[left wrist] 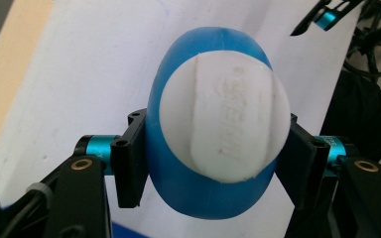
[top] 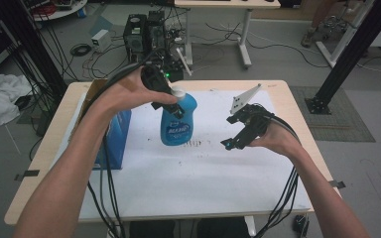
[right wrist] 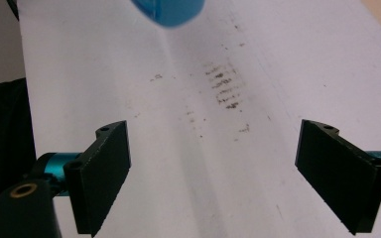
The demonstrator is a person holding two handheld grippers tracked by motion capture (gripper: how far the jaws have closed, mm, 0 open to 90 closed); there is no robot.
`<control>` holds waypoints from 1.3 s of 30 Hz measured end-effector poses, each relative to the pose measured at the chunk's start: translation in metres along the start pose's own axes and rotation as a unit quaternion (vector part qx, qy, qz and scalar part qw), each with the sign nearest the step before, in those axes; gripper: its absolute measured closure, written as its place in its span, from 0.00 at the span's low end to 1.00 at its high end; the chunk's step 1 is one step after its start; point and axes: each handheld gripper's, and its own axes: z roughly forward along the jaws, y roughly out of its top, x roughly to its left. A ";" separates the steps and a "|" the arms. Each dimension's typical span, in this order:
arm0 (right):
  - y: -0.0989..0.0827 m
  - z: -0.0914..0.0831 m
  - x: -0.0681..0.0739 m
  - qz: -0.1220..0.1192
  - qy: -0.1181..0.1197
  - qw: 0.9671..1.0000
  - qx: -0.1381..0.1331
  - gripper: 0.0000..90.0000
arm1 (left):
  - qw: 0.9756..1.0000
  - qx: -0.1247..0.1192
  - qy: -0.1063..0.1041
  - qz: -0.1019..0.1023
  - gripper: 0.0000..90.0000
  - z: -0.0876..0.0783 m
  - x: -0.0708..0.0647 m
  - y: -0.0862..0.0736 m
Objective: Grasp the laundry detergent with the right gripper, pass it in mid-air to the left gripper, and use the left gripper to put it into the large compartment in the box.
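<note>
Here the left gripper [left wrist: 213, 163] clamps the blue bottle [top: 177, 121]; right gripper [right wrist: 213, 173] gapes wide.

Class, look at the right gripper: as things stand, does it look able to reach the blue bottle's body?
Probably yes. The right gripper is open, empty and beside the blue bottle, with bare white sheet between them. The left gripper clamps just below the white cap, leaving the body free.

The bottle [top: 177, 121] stands on the sheet [top: 198, 173] between the left gripper's [top: 171, 101] jaws; the right gripper [top: 238, 134] hangs to its right, well apart.
</note>
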 end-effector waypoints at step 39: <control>-0.042 -0.011 -0.008 0.031 -0.061 0.997 0.038 0.15 | 0.944 -0.021 0.132 -0.300 0.42 -0.126 0.098 -0.115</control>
